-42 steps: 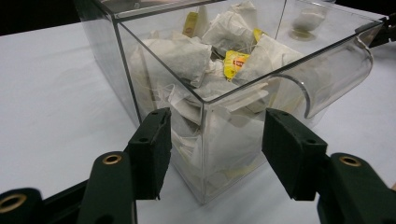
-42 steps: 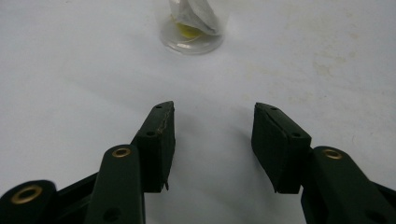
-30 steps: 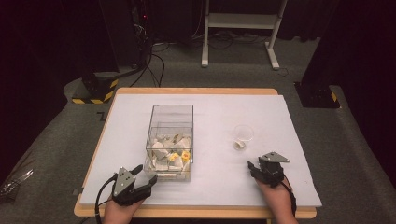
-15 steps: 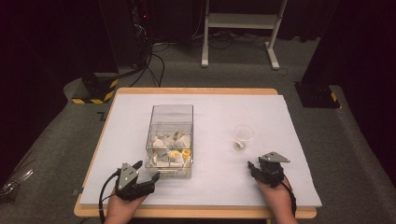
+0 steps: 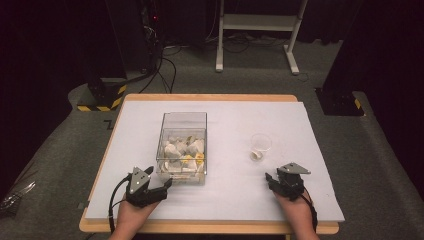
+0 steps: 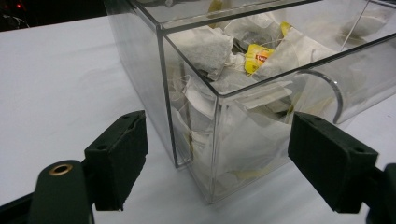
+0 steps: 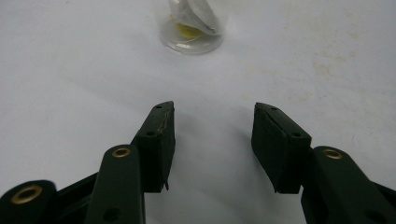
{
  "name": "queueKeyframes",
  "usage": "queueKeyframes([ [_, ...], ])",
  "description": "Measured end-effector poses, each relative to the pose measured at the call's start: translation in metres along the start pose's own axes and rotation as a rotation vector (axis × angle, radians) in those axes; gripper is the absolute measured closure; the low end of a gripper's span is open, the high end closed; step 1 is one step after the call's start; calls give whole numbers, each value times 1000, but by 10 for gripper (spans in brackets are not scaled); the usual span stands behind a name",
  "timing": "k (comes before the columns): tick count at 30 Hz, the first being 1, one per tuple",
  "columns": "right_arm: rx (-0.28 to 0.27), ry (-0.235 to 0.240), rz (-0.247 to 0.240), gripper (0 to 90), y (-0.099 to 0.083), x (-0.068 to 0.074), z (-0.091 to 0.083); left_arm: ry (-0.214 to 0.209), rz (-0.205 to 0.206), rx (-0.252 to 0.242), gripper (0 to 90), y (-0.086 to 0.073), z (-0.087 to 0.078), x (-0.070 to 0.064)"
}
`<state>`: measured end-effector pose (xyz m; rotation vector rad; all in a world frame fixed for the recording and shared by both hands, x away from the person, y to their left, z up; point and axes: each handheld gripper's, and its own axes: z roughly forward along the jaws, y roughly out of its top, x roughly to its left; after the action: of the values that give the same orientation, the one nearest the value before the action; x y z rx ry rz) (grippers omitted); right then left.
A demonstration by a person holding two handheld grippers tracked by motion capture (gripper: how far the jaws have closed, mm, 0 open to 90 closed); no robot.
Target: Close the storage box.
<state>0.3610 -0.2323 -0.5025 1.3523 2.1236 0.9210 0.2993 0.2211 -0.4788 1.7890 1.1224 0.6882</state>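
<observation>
Left gripper: the black two-jaw left gripper (image 5: 162,186) rests near the front edge of the tabletop, toward its left corner, held by the person's left hand (image 5: 131,216). Its jaws stand wide apart with nothing between them; in the left gripper view (image 6: 217,161) they frame the near corner of the box without touching it.
Box: the clear rectangular plastic box (image 5: 182,120) stands left of the tabletop's middle, its near end just beside the left gripper. It is open on top.
Box contents: a heap of white paper tea bags (image 6: 205,49), one with a yellow tag (image 6: 258,56), lies in the near half of the box.
Tabletop: a white sheet (image 5: 230,197) covers the wooden table, whose edge shows at the front and back.
Cup: a small clear plastic cup (image 5: 260,146) stands right of the middle, well apart from the box, with a white tea bag (image 7: 196,14) inside it.
Right gripper: the black two-jaw right gripper (image 5: 270,179) sits near the front edge toward the right corner, in the person's right hand (image 5: 298,210). Its jaws are moderately parted and empty (image 7: 212,135), pointing at the cup, which stands apart ahead of them.
</observation>
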Motion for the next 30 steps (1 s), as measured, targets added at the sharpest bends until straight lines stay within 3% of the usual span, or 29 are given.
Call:
queueKeyframes([
  [19, 0, 1, 0, 495, 0, 0, 0, 12, 4, 13, 206, 5, 22, 8],
  [30, 0, 1, 0, 495, 0, 0, 0, 55, -35, 12, 210, 8, 37, 16],
])
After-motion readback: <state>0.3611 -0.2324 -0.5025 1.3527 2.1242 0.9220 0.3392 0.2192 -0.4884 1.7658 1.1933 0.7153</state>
